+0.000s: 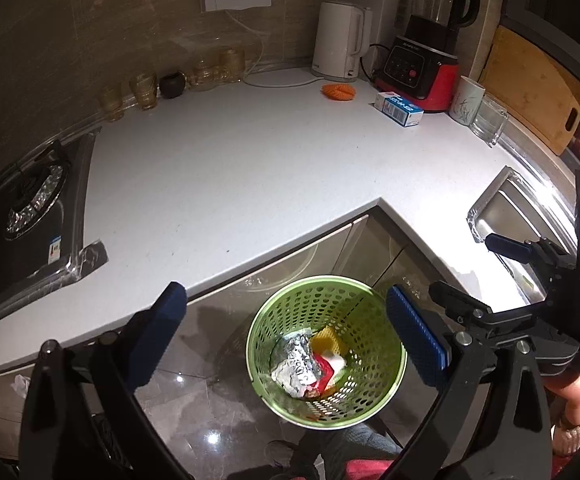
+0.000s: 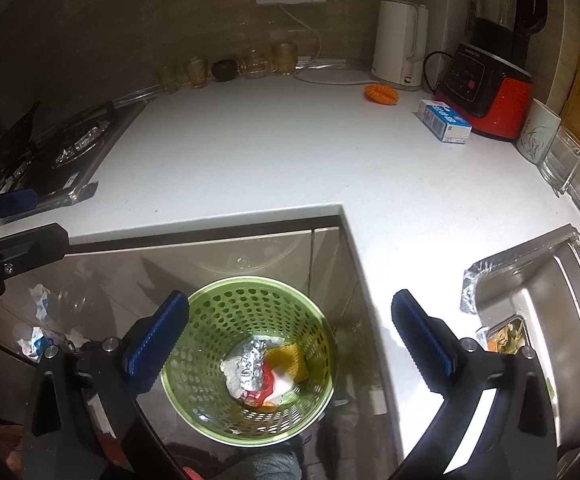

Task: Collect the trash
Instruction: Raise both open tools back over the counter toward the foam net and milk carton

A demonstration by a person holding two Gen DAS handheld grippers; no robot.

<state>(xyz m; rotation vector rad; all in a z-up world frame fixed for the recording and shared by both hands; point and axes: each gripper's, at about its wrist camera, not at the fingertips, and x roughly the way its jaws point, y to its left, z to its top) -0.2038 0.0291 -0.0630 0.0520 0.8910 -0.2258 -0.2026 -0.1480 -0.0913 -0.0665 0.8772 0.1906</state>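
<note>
While both tongs (image 1: 286,336) (image 2: 290,336) gape empty — green basket (image 2: 210,292) below, just off counter edge (image 2: 210,220).

Before me the white table (image 1: 250,168) carries a kettle (image 1: 340,40) by the wall, a red blender (image 1: 426,60) right of it, amber glasses (image 1: 142,90) along the back, a stove (image 1: 30,208) left and a sink (image 2: 538,300) right.

Home kitchen: L-shaped white counter (image 1: 250,168) w/ gas stove (image 1: 30,216) at left, steel sink (image 2: 538,292) at right. Kettle (image 1: 338,40), red blender (image 1: 426,52), cutting board (image 1: 534,84), glass jars (image 1: 214,68) along the tiled wall.
</note>
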